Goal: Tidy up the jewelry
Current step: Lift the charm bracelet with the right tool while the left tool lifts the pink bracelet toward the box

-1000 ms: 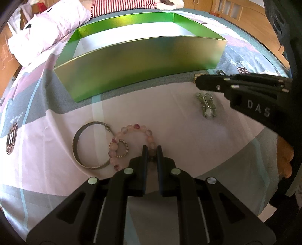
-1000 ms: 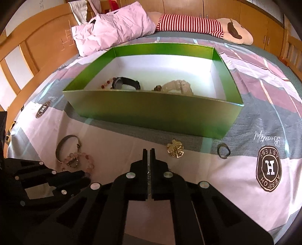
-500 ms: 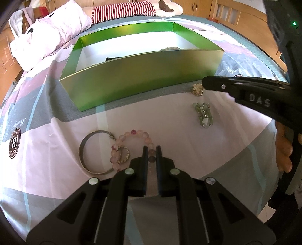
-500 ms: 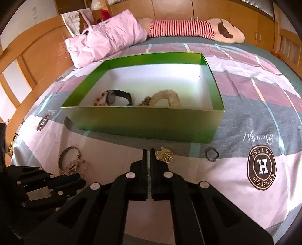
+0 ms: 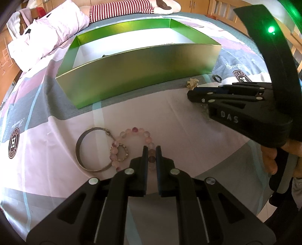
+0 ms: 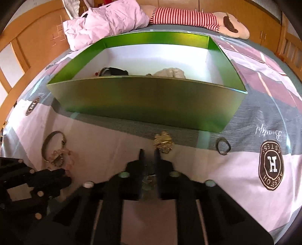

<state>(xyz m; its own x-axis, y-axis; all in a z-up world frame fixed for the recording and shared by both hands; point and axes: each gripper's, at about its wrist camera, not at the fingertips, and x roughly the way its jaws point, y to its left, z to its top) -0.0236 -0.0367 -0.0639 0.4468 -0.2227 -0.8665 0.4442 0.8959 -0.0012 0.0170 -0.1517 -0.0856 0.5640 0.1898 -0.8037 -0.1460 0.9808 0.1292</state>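
Note:
My left gripper (image 5: 151,150) is shut on the pink bead bracelet (image 5: 135,131), which lies on the bedspread with beads between the fingers. A metal bangle (image 5: 81,150) and a small studded ring (image 5: 120,153) touch the bracelet. My right gripper (image 6: 148,155) is low over a green glassy piece (image 6: 150,179). Its jaws stand a narrow gap apart, and the piece shows in that gap. Just beyond its fingertips lies a gold brooch (image 6: 163,142), with a dark ring (image 6: 223,148) to the right. Behind stands the green box (image 6: 147,105), holding a black watch (image 6: 113,71) and a pale bracelet (image 6: 169,72).
A pink quilt (image 5: 47,37) and a striped plush toy (image 6: 185,17) lie behind the box. Wooden bed rails run along the sides. A person's hand (image 5: 271,160) holds the right gripper near the bed's right edge.
The right gripper sank onto the green piece, which now shows between its jaws, and the jaws parted slightly. The left gripper kept its hold on the bracelet.

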